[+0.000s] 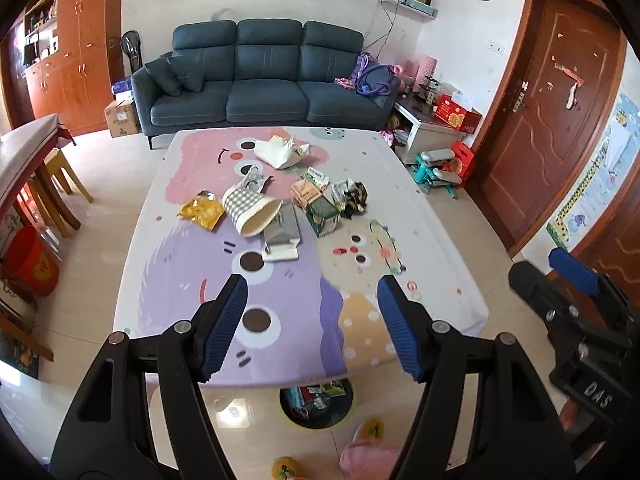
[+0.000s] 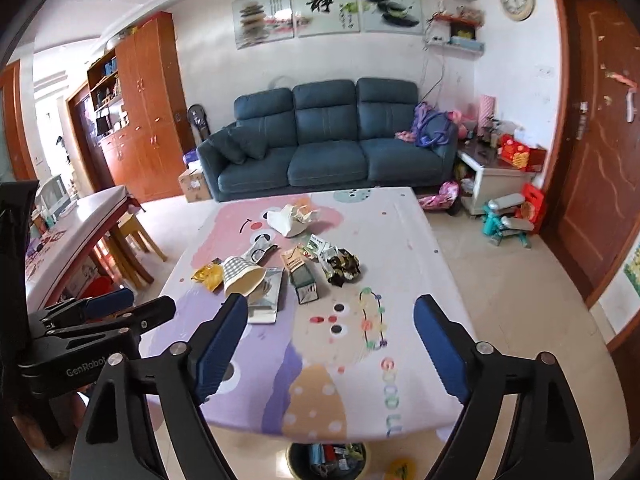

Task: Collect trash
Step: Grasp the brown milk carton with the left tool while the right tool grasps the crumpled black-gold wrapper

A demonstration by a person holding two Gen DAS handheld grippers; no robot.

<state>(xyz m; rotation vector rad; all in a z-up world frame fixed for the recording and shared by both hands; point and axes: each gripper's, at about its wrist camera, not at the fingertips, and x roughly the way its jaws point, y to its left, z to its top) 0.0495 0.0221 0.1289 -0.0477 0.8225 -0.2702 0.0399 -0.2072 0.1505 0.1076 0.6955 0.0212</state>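
The left gripper [image 1: 312,286] hangs over the near end of the table [image 1: 420,216], jaws wide and holding nothing; the right gripper [image 2: 330,308] hangs beside it, equally spread and bare. The trash [image 1: 280,200] lies scattered mid-table, well beyond both; a checked paper cup [image 1: 250,212] lies tipped beside a yellow wrapper [image 1: 202,212]; a bin [image 1: 316,404] sits on the floor under the near table edge.

We read "GenRobot" in white on the black body of the left claw [image 2: 108,308], and "DAS" on the black body of the right claw [image 1: 568,276]. On the desk [image 2: 400,420] cloth, coloured letters spell "GOOD LU" before the edge cuts them off. The middle wall picture [image 2: 326,8] bears the black character "静"; print on the litter is too small to read.
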